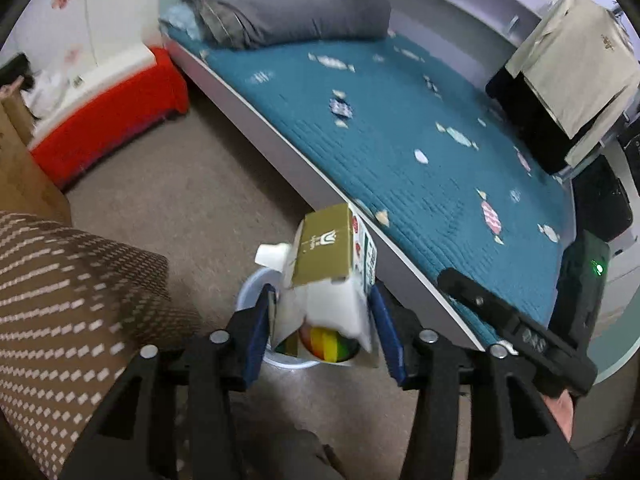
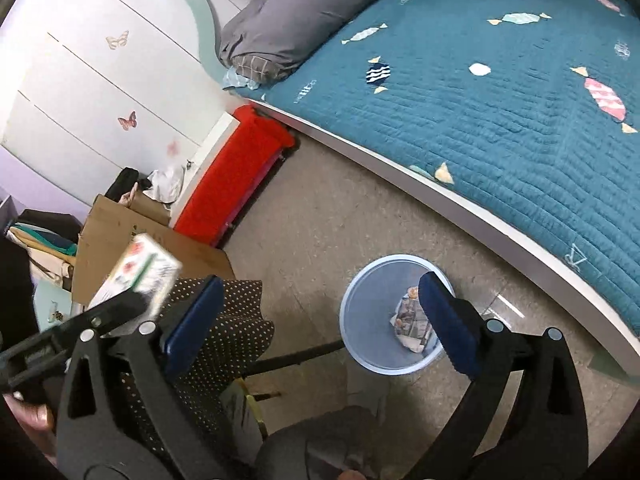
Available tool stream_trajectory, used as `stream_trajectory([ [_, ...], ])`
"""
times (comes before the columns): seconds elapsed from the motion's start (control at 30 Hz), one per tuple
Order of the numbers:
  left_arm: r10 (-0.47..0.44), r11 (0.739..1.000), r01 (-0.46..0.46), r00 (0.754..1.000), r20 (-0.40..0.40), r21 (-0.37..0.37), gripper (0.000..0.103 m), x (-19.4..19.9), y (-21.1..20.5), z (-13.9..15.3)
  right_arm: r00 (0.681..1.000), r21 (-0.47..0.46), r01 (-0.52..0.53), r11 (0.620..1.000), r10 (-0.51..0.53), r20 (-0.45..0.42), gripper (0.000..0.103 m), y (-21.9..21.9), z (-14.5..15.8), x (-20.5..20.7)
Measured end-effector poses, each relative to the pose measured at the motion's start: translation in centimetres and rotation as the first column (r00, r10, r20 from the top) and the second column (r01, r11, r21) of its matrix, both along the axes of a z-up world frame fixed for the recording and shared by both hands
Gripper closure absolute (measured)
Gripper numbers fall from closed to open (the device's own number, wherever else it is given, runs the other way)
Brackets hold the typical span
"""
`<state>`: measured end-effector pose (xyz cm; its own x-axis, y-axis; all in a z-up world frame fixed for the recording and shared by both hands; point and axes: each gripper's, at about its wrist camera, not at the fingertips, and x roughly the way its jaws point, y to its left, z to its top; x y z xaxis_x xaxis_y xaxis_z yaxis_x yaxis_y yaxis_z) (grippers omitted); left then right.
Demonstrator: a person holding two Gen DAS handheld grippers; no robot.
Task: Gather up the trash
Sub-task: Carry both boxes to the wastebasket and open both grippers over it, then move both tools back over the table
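Already one crumpled printed paper wad [image 2: 412, 326] lies inside the round pale-blue plastic bin [image 2: 352, 300]; the right gripper [image 2: 316, 320] is spread and empty; the left gripper [image 1: 324, 320] holds the white-and-gold cardboard carton [image 1: 332, 264] between its pads above the bin, not yet dropped.

No words or numbers can be read anywhere. The carton [image 1: 334, 264] carries a small pale emblem and a line of lettering on its olive-gold panel, plus printed text and red marks on its white side, all too blurred to make out. The crumpled printed paper [image 2: 410, 326] is equally illegible.
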<state>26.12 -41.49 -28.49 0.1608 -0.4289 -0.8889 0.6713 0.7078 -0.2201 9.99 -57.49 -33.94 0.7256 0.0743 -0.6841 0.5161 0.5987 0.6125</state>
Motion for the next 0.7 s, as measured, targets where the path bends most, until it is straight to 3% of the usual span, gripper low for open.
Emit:
stream_trajectory([
  [0.07,0.01,1.0,-0.01,1.0,-0.003,0.02,0.014,0.8,-0.7,-0.7,1.0,0.004,0.001,1.0,-0.001,0.003,0.008,0.3,0.1,-0.2],
  [0.1,0.031,0.999,-0.032,0.999,0.024,0.033,0.011,1.2,-0.7,-0.7,1.0,0.002,-0.001,1.0,0.001,0.003,0.008,0.4,0.2,-0.4],
  [0.27,0.104,0.994,-0.105,0.994,0.043,0.013,0.011,1.6,1.1,0.4,1.0,-0.026,-0.006,1.0,0.005,-0.017,0.006,1.6,0.9,-0.7],
  [0.4,0.121,0.993,-0.121,0.986,0.114,-0.009,0.011,0.2,2.9,2.3,0.999,-0.09,-0.015,0.996,0.012,-0.037,0.006,2.9,2.5,-0.6],
  [0.53,0.158,0.987,-0.152,0.974,0.165,-0.046,0.011,-1.8,5.3,4.6,0.999,-0.177,-0.026,0.984,0.018,-0.048,0.006,4.8,5.5,-0.4],
  [0.7,0.196,0.979,-0.176,0.951,0.239,-0.102,0.011,-4.5,8.5,7.7,0.995,-0.256,-0.096,0.962,0.101,0.006,0.006,8.1,10.0,0.0],
])
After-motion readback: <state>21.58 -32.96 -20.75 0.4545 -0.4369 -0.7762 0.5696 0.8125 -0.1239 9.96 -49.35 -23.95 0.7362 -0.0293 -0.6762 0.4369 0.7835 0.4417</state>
